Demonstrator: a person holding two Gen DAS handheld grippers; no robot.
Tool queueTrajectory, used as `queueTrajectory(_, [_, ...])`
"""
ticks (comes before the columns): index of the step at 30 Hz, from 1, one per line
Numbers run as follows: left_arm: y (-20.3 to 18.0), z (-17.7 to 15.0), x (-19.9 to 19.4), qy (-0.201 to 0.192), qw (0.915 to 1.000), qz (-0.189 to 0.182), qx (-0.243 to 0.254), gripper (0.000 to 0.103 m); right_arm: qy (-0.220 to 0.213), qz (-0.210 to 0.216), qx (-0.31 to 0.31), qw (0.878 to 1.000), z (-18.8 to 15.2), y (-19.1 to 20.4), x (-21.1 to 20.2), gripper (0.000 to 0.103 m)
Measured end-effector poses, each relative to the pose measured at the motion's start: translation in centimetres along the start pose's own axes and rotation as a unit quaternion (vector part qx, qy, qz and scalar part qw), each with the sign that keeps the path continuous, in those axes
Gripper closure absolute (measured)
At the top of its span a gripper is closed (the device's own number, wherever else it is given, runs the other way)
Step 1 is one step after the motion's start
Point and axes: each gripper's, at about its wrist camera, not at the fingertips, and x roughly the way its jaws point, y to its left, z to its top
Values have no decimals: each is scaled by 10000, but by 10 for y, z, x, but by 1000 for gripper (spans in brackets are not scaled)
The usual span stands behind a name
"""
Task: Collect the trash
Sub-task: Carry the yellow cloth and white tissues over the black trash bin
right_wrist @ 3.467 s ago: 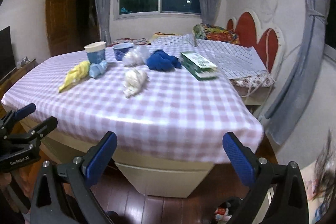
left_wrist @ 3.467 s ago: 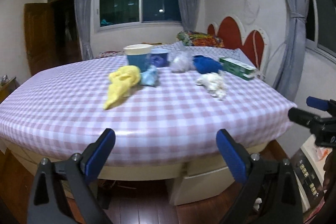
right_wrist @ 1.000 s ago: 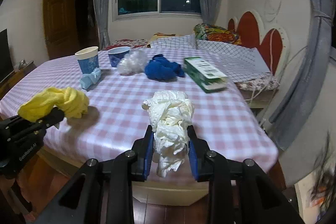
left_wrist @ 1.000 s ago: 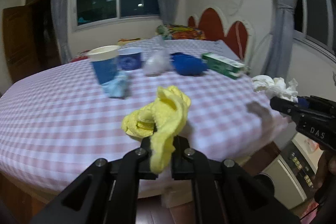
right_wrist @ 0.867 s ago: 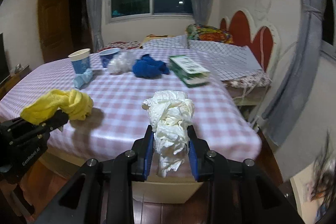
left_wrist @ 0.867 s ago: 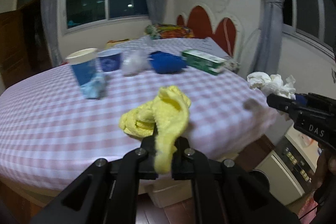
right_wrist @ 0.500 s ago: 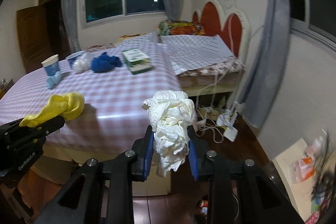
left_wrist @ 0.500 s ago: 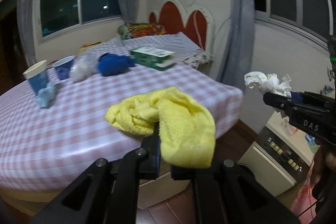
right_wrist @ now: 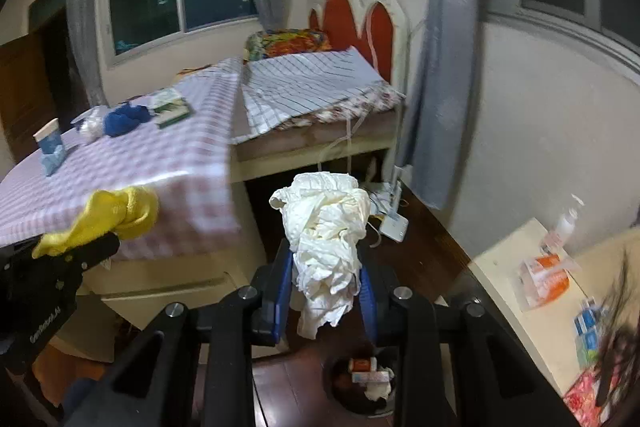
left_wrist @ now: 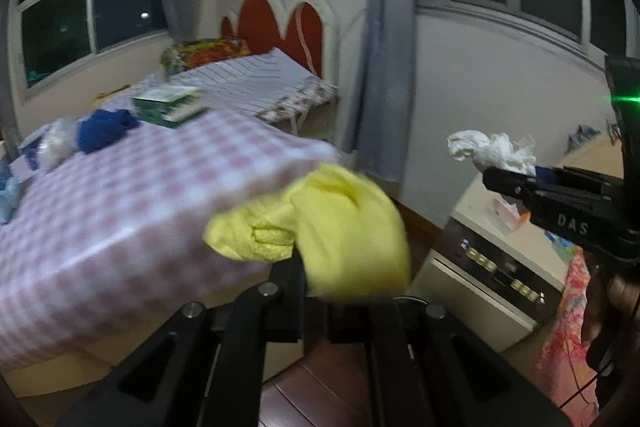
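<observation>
My left gripper [left_wrist: 316,283] is shut on a crumpled yellow cloth [left_wrist: 320,231] and holds it in the air beside the table corner; it also shows in the right wrist view [right_wrist: 108,219]. My right gripper [right_wrist: 324,287] is shut on a white crumpled wad [right_wrist: 324,231], also seen in the left wrist view [left_wrist: 492,151]. A dark round trash bin [right_wrist: 364,383] with scraps inside stands on the floor just below the right gripper.
The checkered table [right_wrist: 160,163] still carries a blue wad [right_wrist: 120,121], a white wad [right_wrist: 90,127], a green box [right_wrist: 170,109] and a blue cup [right_wrist: 48,139]. A bed [right_wrist: 312,87] stands behind. A cream cabinet [right_wrist: 520,291] stands at the right.
Both grippers took their wads off the table and swung right, away from it. The floor, the cabinet and the trash bin have come into view.
</observation>
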Motion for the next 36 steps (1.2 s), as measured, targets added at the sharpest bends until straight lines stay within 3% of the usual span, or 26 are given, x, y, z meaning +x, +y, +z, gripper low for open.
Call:
queueTrajectory(11, [-61,-13,49,373,9973,-539,318,99,415,-381,370,9977,-42,-76,20,71])
queueTrajectory(20, [-97,-52,117,1130,9886,-880,464,100,962,-549,625,9919,-86,-124,57,71])
queueTrajectory(24, [-111,-84,163,1686,9788,-1035,530,100,1632,-351,677,9836,-131,-147,107,71])
queueTrajectory(30, [-126,-140,233,2631,9570,-1118,501,100,2809,27,640,9576,-209,-157,189,71])
queueTrajectory(36, [-140,-189,295,3295,9365,-1120,437,100,3411,132,666,9376,-257,-160,257,71])
